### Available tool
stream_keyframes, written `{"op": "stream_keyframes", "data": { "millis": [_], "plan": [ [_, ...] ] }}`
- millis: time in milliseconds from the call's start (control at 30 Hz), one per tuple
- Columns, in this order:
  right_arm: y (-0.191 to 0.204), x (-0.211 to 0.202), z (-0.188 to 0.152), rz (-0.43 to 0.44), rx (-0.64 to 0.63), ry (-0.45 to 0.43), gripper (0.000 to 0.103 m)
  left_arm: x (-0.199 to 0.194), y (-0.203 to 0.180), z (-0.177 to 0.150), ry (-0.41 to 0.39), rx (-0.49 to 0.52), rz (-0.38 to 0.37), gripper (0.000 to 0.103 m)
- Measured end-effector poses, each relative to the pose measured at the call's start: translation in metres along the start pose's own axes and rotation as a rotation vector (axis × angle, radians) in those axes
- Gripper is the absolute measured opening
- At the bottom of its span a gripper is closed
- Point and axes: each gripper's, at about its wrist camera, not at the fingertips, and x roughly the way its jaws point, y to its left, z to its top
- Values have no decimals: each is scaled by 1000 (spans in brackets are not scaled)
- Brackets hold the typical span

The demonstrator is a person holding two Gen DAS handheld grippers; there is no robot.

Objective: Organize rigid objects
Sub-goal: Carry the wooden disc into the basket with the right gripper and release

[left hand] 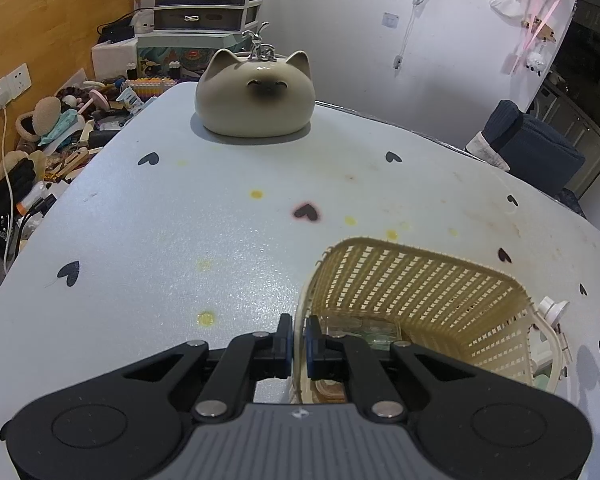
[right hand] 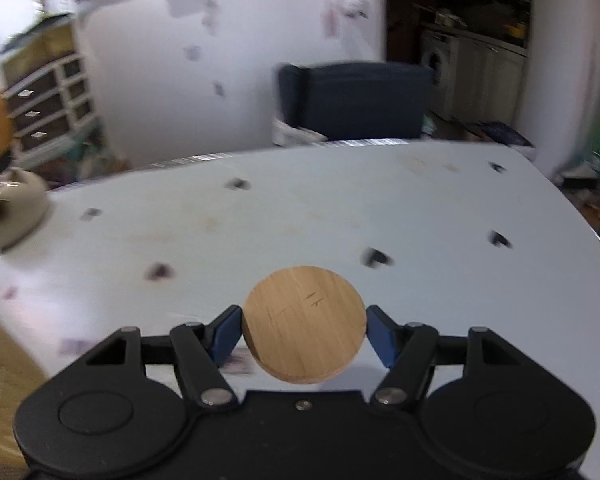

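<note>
Right tongs (right hand: pixel 304 332) are clamped on the round wooden disc (right hand: pixel 305 324), blue pads pressing opposite edges, disc carried flat above the pale heart-printed surface (right hand: pixel 340 208). Over on the other side, the left tongs (left hand: pixel 299 344) are pinched narrow on the near rim of the woven basket (left hand: pixel 420 280), one finger outside the wall, one inside. The disc's destination looks to be that basket, which lies off to the left of the right tongs, its edge just showing at that view's lower left, so the carry should swing leftward.
</note>
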Motion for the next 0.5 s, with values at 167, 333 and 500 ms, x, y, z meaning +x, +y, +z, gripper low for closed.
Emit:
{"op": "stream_keyframes", "data": {
  "millis": [167, 333, 500],
  "plan": [
    [48, -29, 11, 143, -41, -25, 68, 0, 2, 0, 6, 6, -12, 7],
    [98, -50, 19, 278, -123, -32, 68, 1, 2, 2, 14, 23, -23, 6],
    [148, -60, 19, 374, -210, -8, 68, 2, 5, 2, 20, 35, -43, 6]
  ]
}}
